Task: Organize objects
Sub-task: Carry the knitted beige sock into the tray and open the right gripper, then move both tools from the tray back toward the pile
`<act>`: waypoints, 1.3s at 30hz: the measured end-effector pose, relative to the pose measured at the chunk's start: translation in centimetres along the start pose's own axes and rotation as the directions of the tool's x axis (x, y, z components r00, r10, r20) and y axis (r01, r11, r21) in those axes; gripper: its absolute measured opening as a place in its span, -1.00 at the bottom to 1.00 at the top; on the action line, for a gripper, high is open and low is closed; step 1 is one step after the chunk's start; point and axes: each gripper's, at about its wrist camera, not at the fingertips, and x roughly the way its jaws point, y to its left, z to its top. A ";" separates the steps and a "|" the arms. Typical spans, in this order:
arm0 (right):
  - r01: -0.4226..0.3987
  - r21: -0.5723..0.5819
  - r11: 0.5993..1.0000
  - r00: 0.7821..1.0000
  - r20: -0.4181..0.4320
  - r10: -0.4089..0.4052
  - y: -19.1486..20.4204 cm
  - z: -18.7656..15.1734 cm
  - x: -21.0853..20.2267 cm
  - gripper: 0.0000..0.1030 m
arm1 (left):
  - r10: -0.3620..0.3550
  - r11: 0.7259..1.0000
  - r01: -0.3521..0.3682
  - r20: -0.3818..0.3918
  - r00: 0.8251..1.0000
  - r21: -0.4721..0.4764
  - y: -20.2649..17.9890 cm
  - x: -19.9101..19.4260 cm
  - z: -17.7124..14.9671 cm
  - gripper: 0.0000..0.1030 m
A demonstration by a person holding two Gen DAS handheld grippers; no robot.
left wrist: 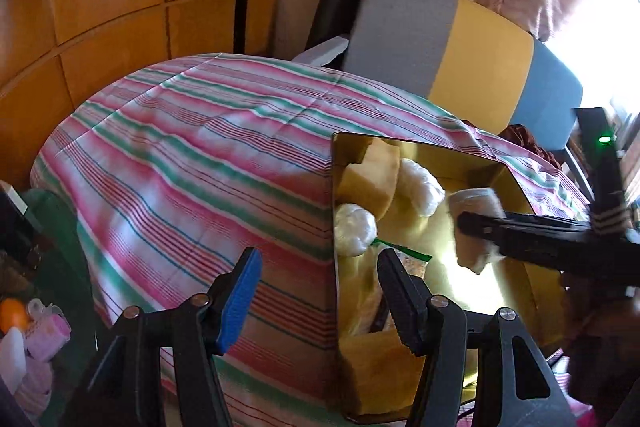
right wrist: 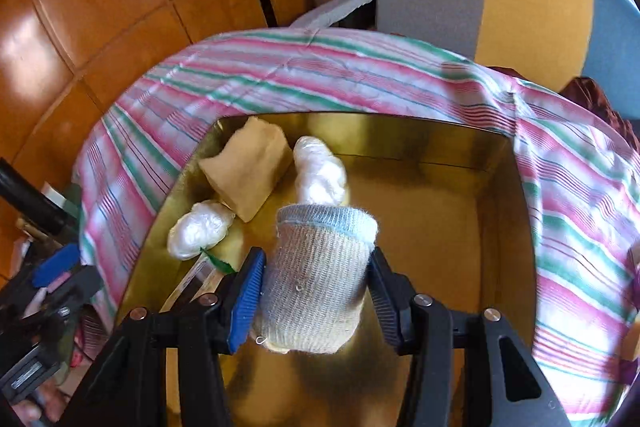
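A striped cloth [right wrist: 280, 67] fills the frame's middle, bearing a gold box [right wrist: 500, 227] with no readable writing. Only the left wrist view shows the left gripper [left wrist: 316, 291], fingers spread wide and empty, at bottom centre. The right gripper [right wrist: 316, 291] pinches a rolled sock [right wrist: 320, 267] between both pads above the box.

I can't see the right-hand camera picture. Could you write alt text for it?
The right gripper holds a rolled grey sock above a gold box on a striped cloth. In the box lie a tan bundle and two white bundles. The left gripper shows at the left edge.
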 end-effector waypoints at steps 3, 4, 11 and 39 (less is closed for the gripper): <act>-0.014 -0.077 0.997 0.999 -0.031 0.012 2.0 0.5 1.9 0.00 | 0.004 1.000 -0.005 -0.007 1.000 -0.010 0.5 0.2 -0.1 0.19; -0.009 -0.104 0.995 1.000 -0.029 0.006 2.6 0.6 2.2 0.00 | 0.006 1.000 -0.006 -0.009 1.000 -0.012 0.7 0.2 -0.2 0.19; -0.044 -0.136 0.990 0.999 -0.012 0.043 2.6 1.0 1.7 0.13 | 0.016 0.999 -0.016 -0.011 1.000 -0.030 1.3 0.2 -0.5 0.29; -0.008 0.084 0.996 0.983 0.186 -0.008 -5.6 -4.7 -11.0 0.13 | -0.001 0.993 -0.007 0.068 0.998 0.118 -3.4 -3.0 -0.4 0.30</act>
